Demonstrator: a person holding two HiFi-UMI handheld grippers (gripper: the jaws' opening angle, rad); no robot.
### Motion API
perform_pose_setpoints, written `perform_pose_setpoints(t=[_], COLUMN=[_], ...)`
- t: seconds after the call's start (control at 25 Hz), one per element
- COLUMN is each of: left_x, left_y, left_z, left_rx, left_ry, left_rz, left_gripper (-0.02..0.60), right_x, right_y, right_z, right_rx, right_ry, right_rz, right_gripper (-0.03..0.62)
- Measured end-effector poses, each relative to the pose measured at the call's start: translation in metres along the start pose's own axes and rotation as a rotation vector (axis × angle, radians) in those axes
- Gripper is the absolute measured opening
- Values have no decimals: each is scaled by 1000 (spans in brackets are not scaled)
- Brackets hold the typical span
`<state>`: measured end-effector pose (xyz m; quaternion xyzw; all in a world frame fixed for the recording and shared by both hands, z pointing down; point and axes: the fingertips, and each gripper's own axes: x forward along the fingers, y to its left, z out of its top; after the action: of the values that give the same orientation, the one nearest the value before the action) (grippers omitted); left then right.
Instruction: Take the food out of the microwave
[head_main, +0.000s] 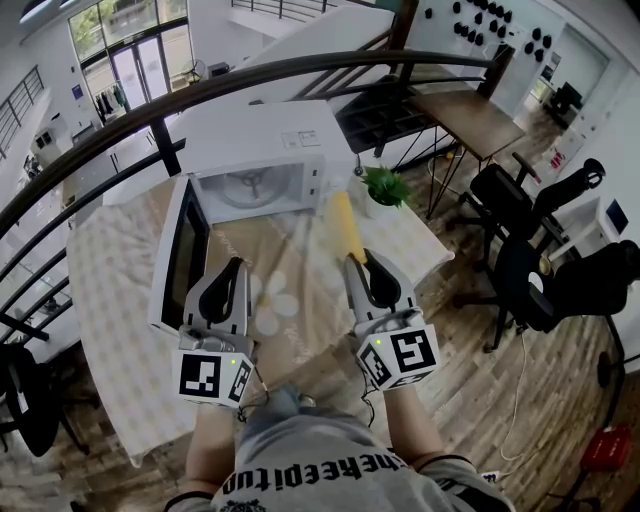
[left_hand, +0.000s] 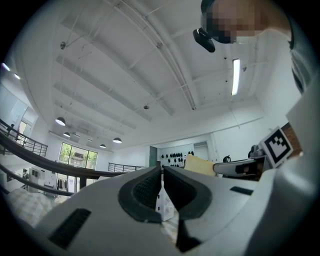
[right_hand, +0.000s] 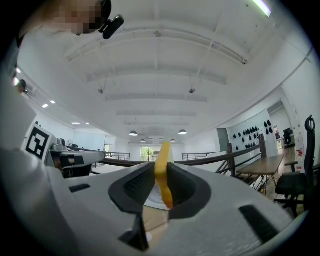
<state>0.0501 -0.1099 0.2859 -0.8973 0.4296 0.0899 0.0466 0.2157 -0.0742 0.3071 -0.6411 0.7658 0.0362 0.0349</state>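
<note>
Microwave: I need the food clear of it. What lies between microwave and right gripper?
The yellow food, clamped in the right gripper and pointing at the microwave, above bare tablecloth. The head view shows it.

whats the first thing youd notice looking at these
A long yellow piece of food clamped in the right gripper stands out first, pointing toward the white microwave on the table. The microwave's door hangs wide open at the left, with the left gripper shut and empty beside it. A small green potted plant sits just right of the microwave.
</note>
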Motion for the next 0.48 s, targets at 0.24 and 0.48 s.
perform_pose_setpoints(t=[0.24, 0.48], left_x=[0, -1], left_y=[-1, -2], left_z=[1, 2], left_rx=[3, 1], left_ry=[-1, -1], left_rz=[-1, -1], left_gripper=[15, 15], right_x=[-2, -4], right_y=[-2, -2], right_z=[2, 4], right_rx=[4, 6], right_ry=[-8, -13], right_rz=[-7, -9], right_gripper=[80, 80])
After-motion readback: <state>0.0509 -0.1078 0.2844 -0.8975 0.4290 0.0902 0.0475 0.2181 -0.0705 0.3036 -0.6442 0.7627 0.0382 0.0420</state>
